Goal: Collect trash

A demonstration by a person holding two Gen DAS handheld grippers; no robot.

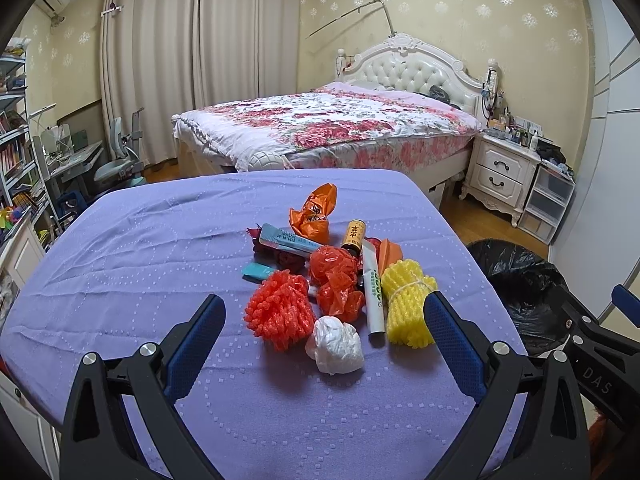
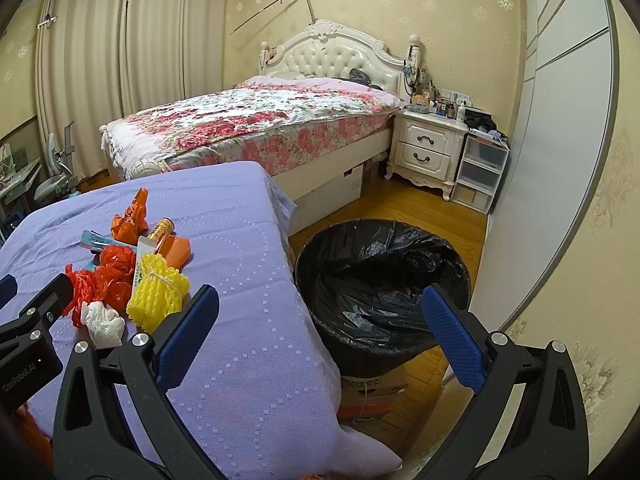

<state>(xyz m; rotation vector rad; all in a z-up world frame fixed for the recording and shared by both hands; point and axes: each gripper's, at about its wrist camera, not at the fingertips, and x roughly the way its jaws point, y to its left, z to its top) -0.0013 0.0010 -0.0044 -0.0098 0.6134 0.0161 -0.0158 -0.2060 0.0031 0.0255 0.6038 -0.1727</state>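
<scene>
Hovering wide open and empty, the left gripper [image 1: 324, 334] frames the white wad [image 1: 335, 345] just ahead, nearest of the pile; the right gripper [image 2: 320, 326], also spread, faces the bin [image 2: 382, 276] beyond the table [image 2: 248, 320].

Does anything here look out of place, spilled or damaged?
Nothing is spilled or broken. The odd part is a heap of rubbish on the purple tablecloth: orange foam net, yellow foam net, crumpled white plastic bag. The black-lined bin beside the table looks empty. Both tongs are open.
</scene>
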